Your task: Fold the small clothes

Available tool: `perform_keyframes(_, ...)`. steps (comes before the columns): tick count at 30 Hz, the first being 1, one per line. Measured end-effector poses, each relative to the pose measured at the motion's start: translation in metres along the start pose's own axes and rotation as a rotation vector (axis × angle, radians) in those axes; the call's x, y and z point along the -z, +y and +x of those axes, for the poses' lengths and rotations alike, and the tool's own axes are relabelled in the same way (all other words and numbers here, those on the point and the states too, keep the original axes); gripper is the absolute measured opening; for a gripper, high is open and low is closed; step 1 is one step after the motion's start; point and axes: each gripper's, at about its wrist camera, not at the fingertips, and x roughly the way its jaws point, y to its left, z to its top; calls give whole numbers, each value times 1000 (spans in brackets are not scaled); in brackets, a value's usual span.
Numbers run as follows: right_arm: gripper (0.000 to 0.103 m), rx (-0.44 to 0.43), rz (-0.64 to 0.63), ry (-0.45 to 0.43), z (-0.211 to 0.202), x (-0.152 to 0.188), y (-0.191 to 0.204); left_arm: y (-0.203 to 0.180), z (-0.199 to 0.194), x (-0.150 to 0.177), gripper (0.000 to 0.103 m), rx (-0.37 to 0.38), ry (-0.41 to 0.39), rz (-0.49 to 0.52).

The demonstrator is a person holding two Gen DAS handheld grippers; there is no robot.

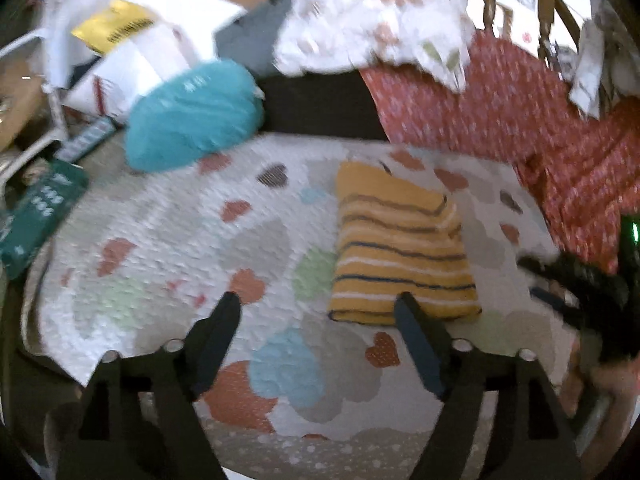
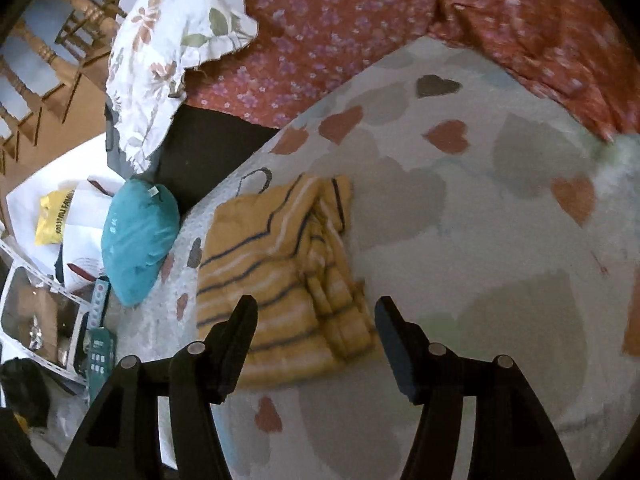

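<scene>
- Working on the heart-print quilt (image 2: 500, 240), which covers most of the surface.
- Folded yellow striped top (image 1: 400, 248) lies flat on it, near the red floral cloth (image 2: 360, 20).
- My left hand-held gripper (image 1: 320, 304) and right hand-held gripper (image 2: 316, 308) are both spread, pinching nothing.
- Risk: a careless finger snagging an edge could undo the fold.
</scene>
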Motion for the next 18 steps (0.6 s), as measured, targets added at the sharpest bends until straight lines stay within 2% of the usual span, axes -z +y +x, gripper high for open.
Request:
perform_keyframes(3,66,-19,36,-7,-23,23,-8,2,-34,-2,95,-22,-99,-23)
perform_keyframes(6,66,-18,24,-7,-38,46,-9,1,-67,-10,101,-43,-187,-2)
perform_keyframes(11,67,-12,-11,-25,-57,79,-3,-1,-118,-21,103,-116,-330,0)
perform_keyframes(14,67,-8,-42,-34,-62,90,3,-4,-129,-23,103,-130,-356,2)
perform_keyframes(18,69,21,-105,-51,-63,93,14,-16,-117,-20,103,-102,-287,71)
